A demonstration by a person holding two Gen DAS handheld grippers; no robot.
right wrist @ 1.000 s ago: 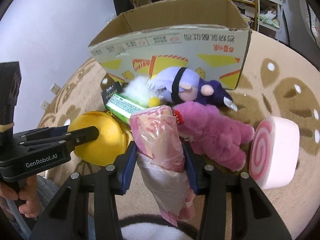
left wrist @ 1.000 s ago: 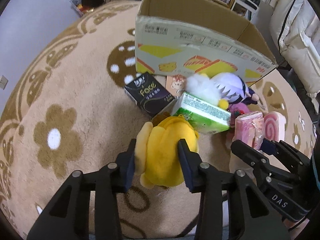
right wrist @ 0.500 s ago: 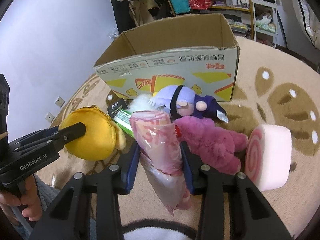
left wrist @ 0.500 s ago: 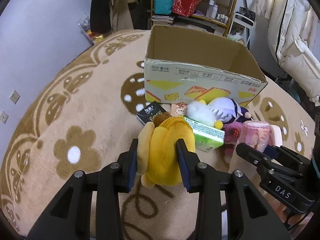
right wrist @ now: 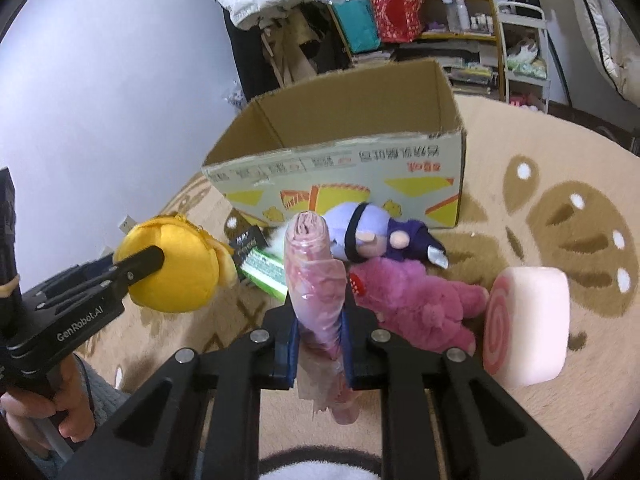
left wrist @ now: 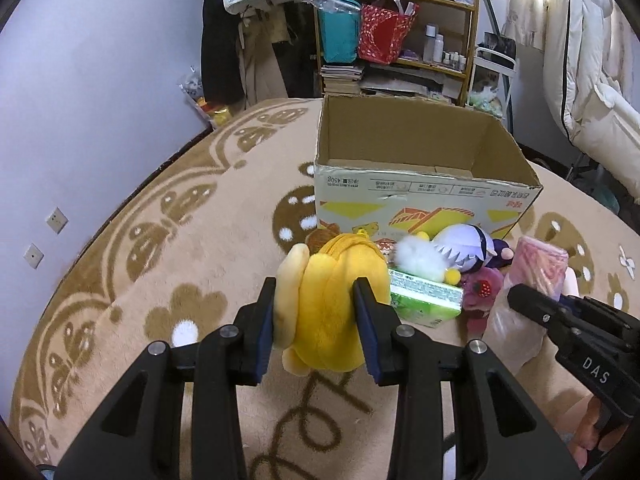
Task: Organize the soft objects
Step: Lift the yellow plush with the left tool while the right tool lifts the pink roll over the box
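An open cardboard box stands at upper centre on the rug. Below it, the left tongs clamp a yellow plush. The right tongs have just closed, squeezing a pink plastic-wrapped roll.

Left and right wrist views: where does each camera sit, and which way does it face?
Left wrist: on the left gripper, aimed down at the yellow plush it clamps; right gripper at right.
Right wrist: on the right gripper, squeezing a pink wrapped roll; left gripper and a hand at left.
Shared: cardboard box, rug.
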